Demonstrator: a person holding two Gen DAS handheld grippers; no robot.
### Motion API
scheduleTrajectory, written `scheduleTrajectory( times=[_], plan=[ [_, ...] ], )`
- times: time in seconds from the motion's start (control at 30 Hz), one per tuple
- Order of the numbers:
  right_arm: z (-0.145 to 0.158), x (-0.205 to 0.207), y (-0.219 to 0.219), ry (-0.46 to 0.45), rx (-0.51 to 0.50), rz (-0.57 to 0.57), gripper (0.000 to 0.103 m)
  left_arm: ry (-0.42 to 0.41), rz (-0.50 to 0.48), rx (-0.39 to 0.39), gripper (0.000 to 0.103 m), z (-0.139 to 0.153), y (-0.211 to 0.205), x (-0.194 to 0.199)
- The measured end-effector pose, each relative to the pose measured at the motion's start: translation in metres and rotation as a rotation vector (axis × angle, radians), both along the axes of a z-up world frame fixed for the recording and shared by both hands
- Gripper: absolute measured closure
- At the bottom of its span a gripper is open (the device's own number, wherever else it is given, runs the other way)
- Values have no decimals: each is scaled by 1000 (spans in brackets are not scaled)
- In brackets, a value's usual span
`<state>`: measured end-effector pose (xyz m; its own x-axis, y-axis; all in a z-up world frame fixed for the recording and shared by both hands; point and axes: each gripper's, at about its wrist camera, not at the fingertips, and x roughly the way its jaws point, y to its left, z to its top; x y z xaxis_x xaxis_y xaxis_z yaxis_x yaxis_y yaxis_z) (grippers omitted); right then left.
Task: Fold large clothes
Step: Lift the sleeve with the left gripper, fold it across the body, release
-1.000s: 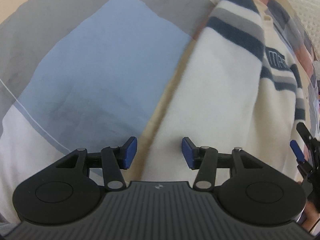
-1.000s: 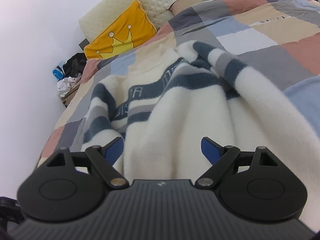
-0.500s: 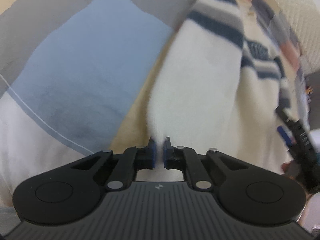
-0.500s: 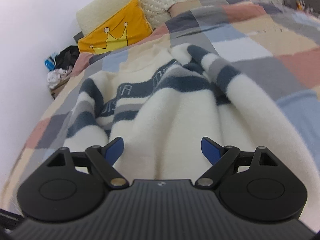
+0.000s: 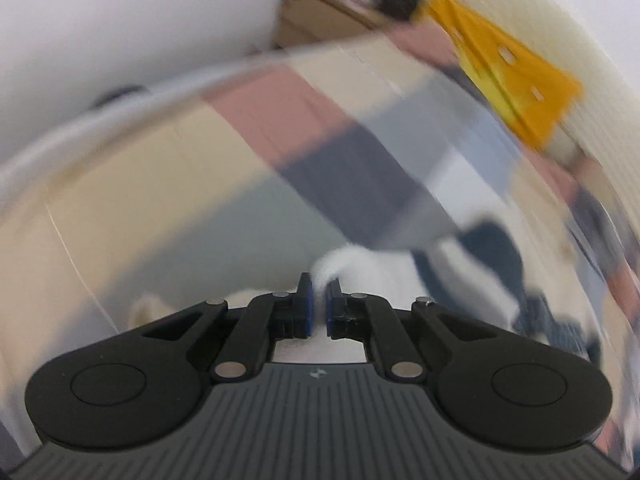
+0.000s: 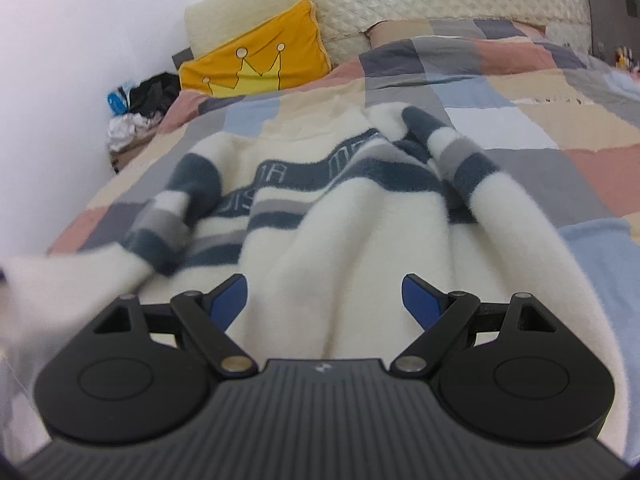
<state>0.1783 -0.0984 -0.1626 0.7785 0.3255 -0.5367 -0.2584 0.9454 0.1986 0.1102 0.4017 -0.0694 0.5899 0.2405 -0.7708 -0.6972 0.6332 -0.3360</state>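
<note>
Left hand-held gripper: pads together, clamped on a white fold of the sweater; its view is motion-blurred. Right hand-held gripper: jaws wide apart, over the sweater's near hem. One striped sweater lies on the patchwork bed; one yellow cushion far left.

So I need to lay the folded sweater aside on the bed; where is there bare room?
The patchwork duvet lies bare right of the striped sweater, out toward the far edge. A narrower strip is free between the sweater's collar and the yellow crown pillow. The near middle is covered by the sweater.
</note>
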Motion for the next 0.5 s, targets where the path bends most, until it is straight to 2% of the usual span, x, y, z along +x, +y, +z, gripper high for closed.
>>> scheduleTrajectory(
  times=[0.13, 0.27, 0.33, 0.4, 0.5],
  plan=[
    [1, -2, 7, 1, -15, -4, 17, -6, 122, 74, 96, 11, 68, 17],
    [5, -5, 14, -18, -32, -6, 17, -59, 180, 116, 96, 27, 119, 37],
    [6, -4, 18, -16, -35, -7, 17, -72, 174, 170, 96, 38, 133, 50],
    [6, -3, 23, -21, -50, -4, 17, -68, 161, 192, 96, 41, 146, 66],
    [4, 0, 31, -18, -70, 6, 17, -41, 141, 212, 96, 35, 166, 84]
  ],
)
